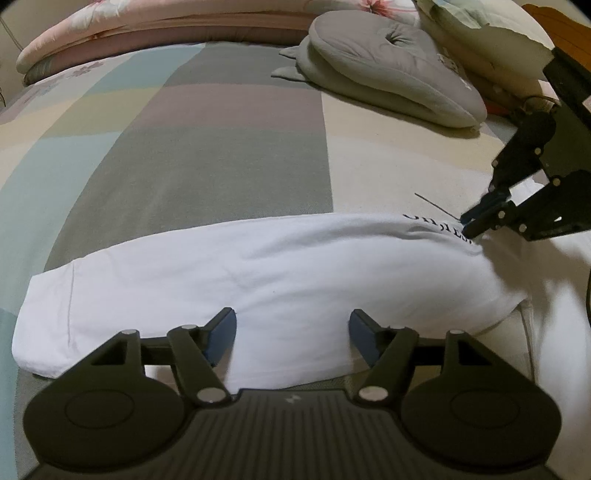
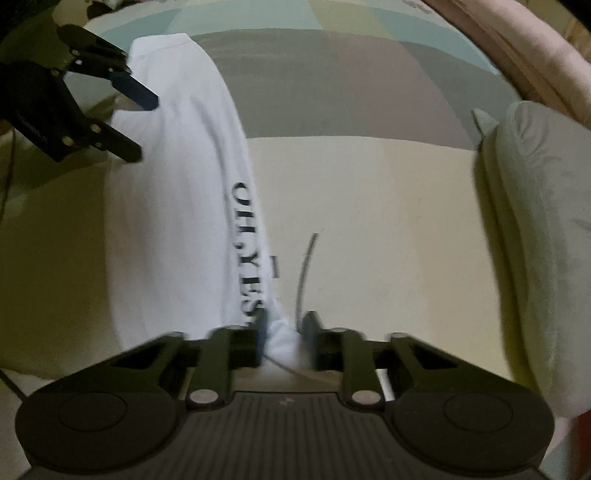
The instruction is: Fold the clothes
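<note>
left wrist view: a white cotton garment with black lettering (image 1: 258, 280), already doubled into a long narrow band, lies across the near part of a pastel colour-block bedspread (image 1: 184, 147), running along the bed's near edge. the left gripper (image 1: 293, 332) hovers over the band's near long edge, blue-padded fingers spread wide, holding nothing. at the band's right end the right gripper (image 1: 476, 225) is pinched on the cloth beside the lettering. a grey tufted cushion (image 1: 388, 62) sits toward the far right corner of the bed, a pink floral quilt (image 1: 147, 26) along the far edge.

right wrist view: the garment (image 2: 173, 184) runs away from the camera, its lettering along the right-hand edge. the right gripper (image 2: 286, 332) has its pads closed on a small bunch of white fabric at the near end; the picture is blurred by motion. the left gripper (image 2: 136, 123) stands spread at the band's far left edge, apart from the cloth.

judgement: a further fold seems in hand. done well, the left gripper would take the matching edge so both ends lift level, the cloth kept taut, the edges laid flush.
</note>
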